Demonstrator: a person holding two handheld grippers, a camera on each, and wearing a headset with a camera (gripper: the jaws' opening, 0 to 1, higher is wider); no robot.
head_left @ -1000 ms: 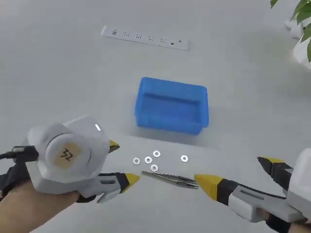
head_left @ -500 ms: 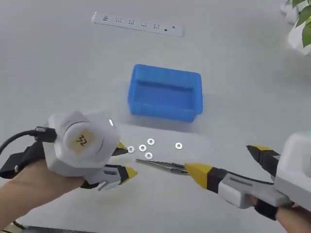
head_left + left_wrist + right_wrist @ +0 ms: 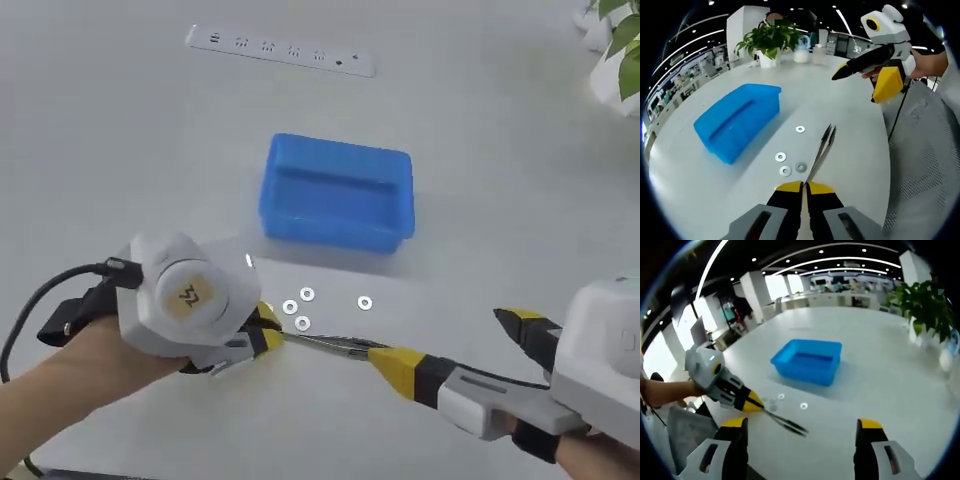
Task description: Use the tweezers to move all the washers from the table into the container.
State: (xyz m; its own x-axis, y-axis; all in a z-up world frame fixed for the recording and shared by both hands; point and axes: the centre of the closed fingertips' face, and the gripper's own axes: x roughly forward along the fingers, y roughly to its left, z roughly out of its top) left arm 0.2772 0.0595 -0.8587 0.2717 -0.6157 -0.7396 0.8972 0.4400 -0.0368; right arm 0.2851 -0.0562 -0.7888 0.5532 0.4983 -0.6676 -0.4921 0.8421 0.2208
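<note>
Now left gripper (image 3: 803, 187) pinches the slim metal tweezers (image 3: 821, 150) by the rear, tips free for silver washers (image 3: 780, 157); right gripper (image 3: 802, 424) gapes empty.

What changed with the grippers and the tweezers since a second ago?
The left gripper moved in to the tweezers and shut its jaws on their joined back end. The right gripper stayed open near the tips, and the washers and the blue container stayed put.
</note>
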